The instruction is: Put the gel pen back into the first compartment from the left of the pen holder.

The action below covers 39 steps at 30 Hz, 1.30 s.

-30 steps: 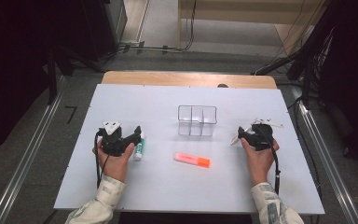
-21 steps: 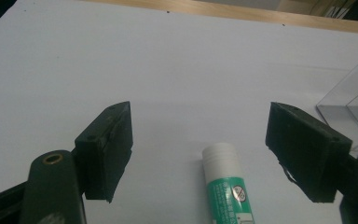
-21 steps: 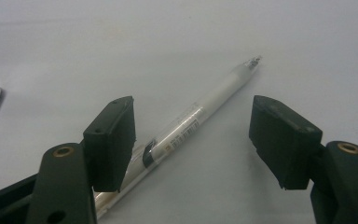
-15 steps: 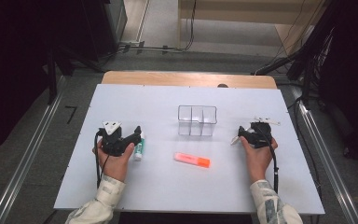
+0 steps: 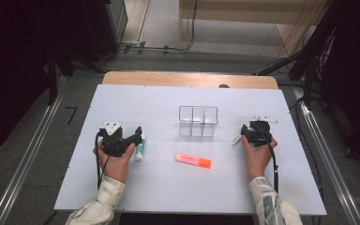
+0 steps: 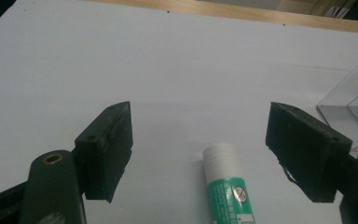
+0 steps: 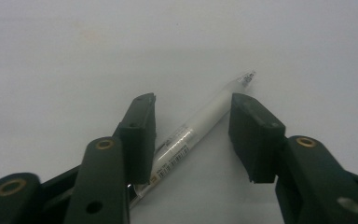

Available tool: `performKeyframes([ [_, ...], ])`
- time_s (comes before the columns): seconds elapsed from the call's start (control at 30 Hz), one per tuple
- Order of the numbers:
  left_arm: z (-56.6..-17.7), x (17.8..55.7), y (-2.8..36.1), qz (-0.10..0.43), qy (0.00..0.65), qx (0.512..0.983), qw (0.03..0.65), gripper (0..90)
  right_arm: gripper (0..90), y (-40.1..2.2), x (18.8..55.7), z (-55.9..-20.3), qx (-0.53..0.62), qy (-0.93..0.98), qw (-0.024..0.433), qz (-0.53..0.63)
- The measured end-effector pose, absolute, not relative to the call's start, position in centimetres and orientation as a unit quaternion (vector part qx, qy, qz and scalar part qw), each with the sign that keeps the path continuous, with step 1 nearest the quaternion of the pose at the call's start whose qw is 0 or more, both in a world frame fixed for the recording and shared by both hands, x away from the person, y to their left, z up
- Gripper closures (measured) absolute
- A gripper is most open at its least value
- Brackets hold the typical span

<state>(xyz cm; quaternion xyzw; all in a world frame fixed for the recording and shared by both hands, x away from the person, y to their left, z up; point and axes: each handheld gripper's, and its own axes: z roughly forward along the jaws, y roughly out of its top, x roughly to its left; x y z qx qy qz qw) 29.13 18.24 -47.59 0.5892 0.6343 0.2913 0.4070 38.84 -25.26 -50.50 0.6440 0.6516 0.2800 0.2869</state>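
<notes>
On the left, the left tongs (image 5: 138,134) rest low on the white table (image 5: 159,187) with their jaws spread wide and gripping nothing; in the left gripper view a glue stick (image 6: 225,184) with a white cap and green label lies flat between them, nearer the right jaw than the left and touching neither. To take it well, I judge the hand should shift a little so the stick sits midway, then close across the round body just below the cap, keeping the pads level so it does not roll out. Farther right, between the two hands, an orange highlighter (image 5: 193,160) lies apart from both tongs, and beyond it stands a clear divided box (image 5: 198,121), upright, its compartments looking empty. On the right, the right tongs (image 5: 240,137) have just been closing and now stand half open around a white pen (image 7: 200,126). In the right gripper view the pen lies slantwise across the gap, its lower end against or just beside the inner face of the left jaw, its far tip reaching past the jaw ends, while the right jaw is clear of it; nothing is pinched yet. Since the pen crosses the gap at an angle, a straight squeeze could swing it or flick it away, so the wrist would do well to turn until the barrel runs squarely across the pads, closing slowly near the middle of the barrel and lifting only once both pads bear on it.
</notes>
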Motion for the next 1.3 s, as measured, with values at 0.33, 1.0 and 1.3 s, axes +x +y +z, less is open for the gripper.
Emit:
performKeyframes([
  [0.33, -47.6, 29.1, 18.2, 0.291, 0.633, 0.589, 0.409, 23.0, 67.0, -25.9, 38.9, -50.2, 0.645, 0.651, 0.278, 0.29],
  [1.0, -47.5, 29.1, 18.3, 0.289, 0.634, 0.589, 0.411, 23.1, 72.1, -26.4, 39.3, -50.2, 0.637, 0.663, 0.272, 0.284],
  [1.3, -47.5, 29.1, 18.2, 0.288, 0.633, 0.59, 0.411, 23.1, 76.4, -26.8, 40.2, -50.0, 0.632, 0.672, 0.275, 0.272],
])
